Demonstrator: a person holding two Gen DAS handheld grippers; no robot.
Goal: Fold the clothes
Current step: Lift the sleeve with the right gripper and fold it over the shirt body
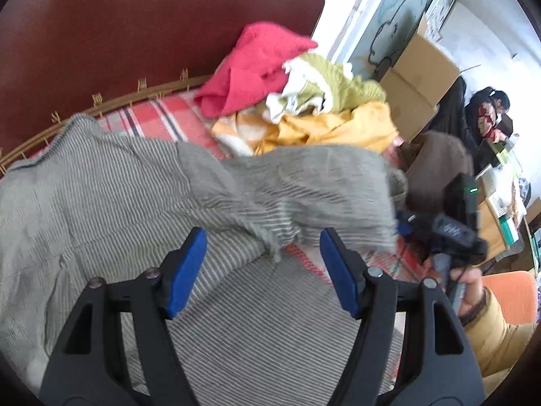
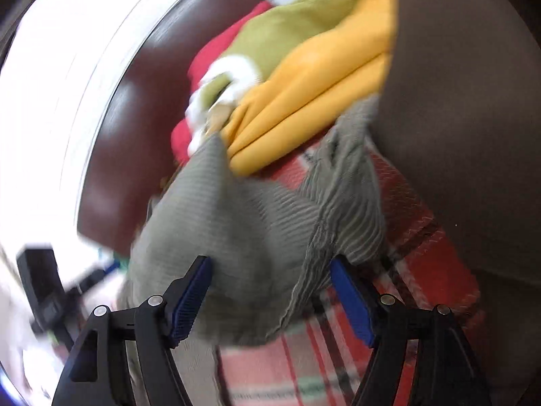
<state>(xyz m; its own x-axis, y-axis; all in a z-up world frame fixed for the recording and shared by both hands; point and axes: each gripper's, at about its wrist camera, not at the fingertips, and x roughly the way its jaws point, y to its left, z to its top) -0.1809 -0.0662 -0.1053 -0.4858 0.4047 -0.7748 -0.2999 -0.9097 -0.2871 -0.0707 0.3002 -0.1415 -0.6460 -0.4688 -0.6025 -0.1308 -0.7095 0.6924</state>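
Cardboard box (image 1: 417, 77) stands well beyond the jaws, right of the clothes pile; contents can't be seen. Grey striped garment (image 1: 142, 203) lies on the plaid blanket (image 1: 148, 118), spreading under and ahead of both jaw pairs. Left gripper (image 1: 263, 270) released, nothing clamped. Right gripper (image 2: 270, 299) jaws apart w/ cloth between, prob. not pinched, view blurred. Red headboard (image 1: 135, 34) behind.

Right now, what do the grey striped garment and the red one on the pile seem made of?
Grey striped garment: likely a soft ribbed knit, matte, with fine raised lines and limp folds. Red garment: looks like fuzzy fleece or terry, with a nubby matte surface.
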